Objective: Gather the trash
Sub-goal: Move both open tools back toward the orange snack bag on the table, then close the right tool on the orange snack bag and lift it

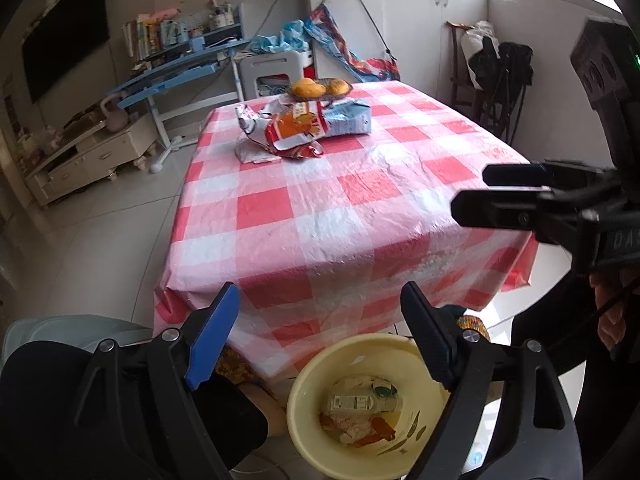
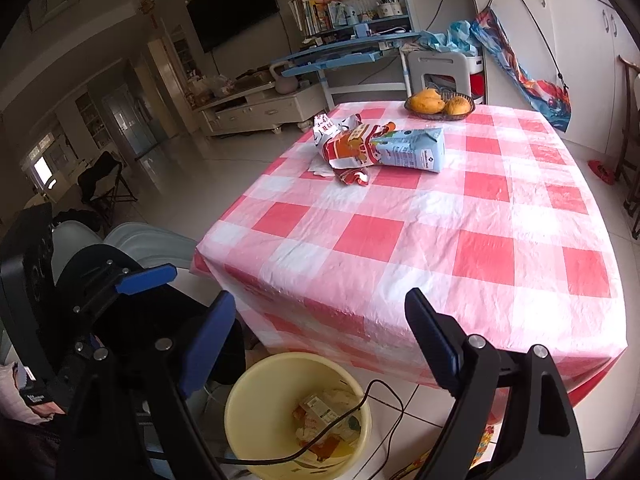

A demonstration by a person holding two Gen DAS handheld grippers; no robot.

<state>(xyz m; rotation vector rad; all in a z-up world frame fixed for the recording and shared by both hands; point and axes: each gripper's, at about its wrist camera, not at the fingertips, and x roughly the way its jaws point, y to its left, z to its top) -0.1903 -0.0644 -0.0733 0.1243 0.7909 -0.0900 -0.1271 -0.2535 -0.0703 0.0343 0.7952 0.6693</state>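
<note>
A pile of trash lies at the table's far side: a red and orange snack wrapper (image 1: 294, 132) (image 2: 352, 148), a light blue milk carton (image 1: 348, 119) (image 2: 414, 150) and white paper (image 1: 252, 154). A yellow bin (image 1: 360, 404) (image 2: 296, 412) with several wrappers inside stands on the floor at the table's near edge. My left gripper (image 1: 320, 316) is open and empty above the bin. My right gripper (image 2: 320, 320) is open and empty above the bin; it also shows in the left wrist view (image 1: 472, 190).
The table has a red and white checked cloth (image 1: 320, 208) (image 2: 440, 220). A bowl of oranges (image 1: 318, 88) (image 2: 440, 104) sits at its far edge. A black cable (image 2: 360, 404) crosses the bin. A grey chair (image 2: 152, 240) stands at left, cabinets and a blue desk behind.
</note>
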